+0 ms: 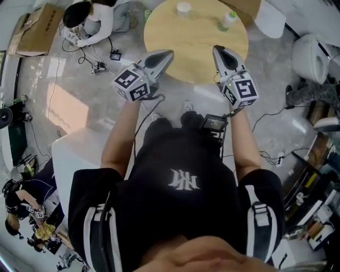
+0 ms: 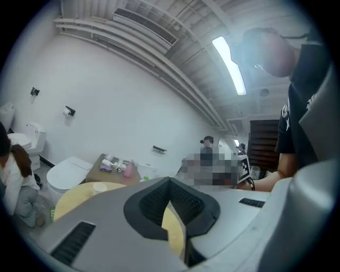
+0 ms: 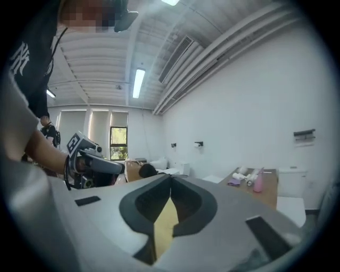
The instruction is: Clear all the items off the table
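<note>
Left gripper (image 1: 169,53): grey fingers closed tip to tip, nothing between them; held above near-left edge of round pale wooden desk (image 1: 196,42). Small white cup (image 1: 183,8): far side of desk, left of centre. Right gripper (image 1: 217,49): fingers closed, empty, above near-right part of desk. Small clear bottle with green top (image 1: 228,20): far right on desk, apart from cup and right gripper.

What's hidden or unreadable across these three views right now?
- Head view: the round light-wood table has its far rim cut off by the top edge.
- Head view: the white cup and the green-capped bottle are too small to tell contents or label.
- Right gripper view: the shut right gripper hides the table except a sliver; neither item shows.
- Left gripper view: the shut left gripper covers most of the table; the bottle is hidden.
</note>
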The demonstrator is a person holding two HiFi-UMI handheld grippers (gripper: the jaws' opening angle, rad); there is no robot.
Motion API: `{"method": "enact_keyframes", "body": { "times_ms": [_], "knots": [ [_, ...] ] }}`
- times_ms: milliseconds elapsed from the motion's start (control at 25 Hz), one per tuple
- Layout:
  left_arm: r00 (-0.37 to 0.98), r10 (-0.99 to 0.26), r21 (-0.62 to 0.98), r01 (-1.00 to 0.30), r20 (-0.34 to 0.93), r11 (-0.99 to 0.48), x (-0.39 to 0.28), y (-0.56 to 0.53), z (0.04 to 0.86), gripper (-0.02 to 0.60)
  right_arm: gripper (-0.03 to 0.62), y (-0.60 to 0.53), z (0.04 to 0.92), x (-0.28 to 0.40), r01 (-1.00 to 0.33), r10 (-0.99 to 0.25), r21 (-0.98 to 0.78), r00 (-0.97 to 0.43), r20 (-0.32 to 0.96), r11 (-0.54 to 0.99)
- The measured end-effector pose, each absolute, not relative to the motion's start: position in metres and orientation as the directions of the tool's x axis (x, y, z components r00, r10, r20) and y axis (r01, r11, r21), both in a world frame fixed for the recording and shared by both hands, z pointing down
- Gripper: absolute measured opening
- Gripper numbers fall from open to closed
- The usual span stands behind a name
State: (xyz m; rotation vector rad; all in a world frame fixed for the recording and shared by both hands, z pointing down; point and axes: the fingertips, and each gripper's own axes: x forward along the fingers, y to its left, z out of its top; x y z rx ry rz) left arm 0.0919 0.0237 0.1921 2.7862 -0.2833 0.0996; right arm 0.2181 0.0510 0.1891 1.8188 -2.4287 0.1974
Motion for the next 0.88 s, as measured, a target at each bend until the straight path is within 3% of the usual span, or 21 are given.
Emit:
{"method": "enact_keyframes", "body": {
  "times_ms": [320,480,520,640,720,880],
  "knots": [
    [0.969,-0.198,0.31,-0.235,0.148,-0.921,0.115,0.019,0.19,0.012,0.141,0.035,0.203,0.231,-0.933,-0.918,-0.089,-0.36,0.169,0.35],
    [0.965,-0.2,0.296,-0.244,0.169,-0.924,0.109,0.0,0.194,0.012,0.161,-0.001,0.213,0.229,-0.928,-0.909,-0.103,-0.372,0.189,0.358],
    [0.965,-0.202,0.297,-0.245,0.169,-0.923,0.106,-0.009,0.195,0.012,0.204,-0.015,0.217,0.225,-0.928,-0.906,-0.101,-0.373,0.198,0.36],
    [0.966,-0.196,0.314,-0.24,0.167,-0.918,0.092,-0.043,0.207,0.012,0.232,-0.062,0.233,0.215,-0.933,-0.906,-0.092,-0.36,0.221,0.348],
    [0.971,-0.179,0.344,-0.224,0.156,-0.912,0.084,-0.066,0.22,0.012,0.308,-0.095,0.251,0.212,-0.942,-0.911,-0.083,-0.335,0.24,0.325],
    [0.973,-0.143,0.376,-0.204,0.182,-0.904,0.076,-0.11,0.255,0.012,0.344,-0.159,0.303,0.225,-0.964,-0.913,-0.096,-0.267,0.308,0.249]
  ]
}}
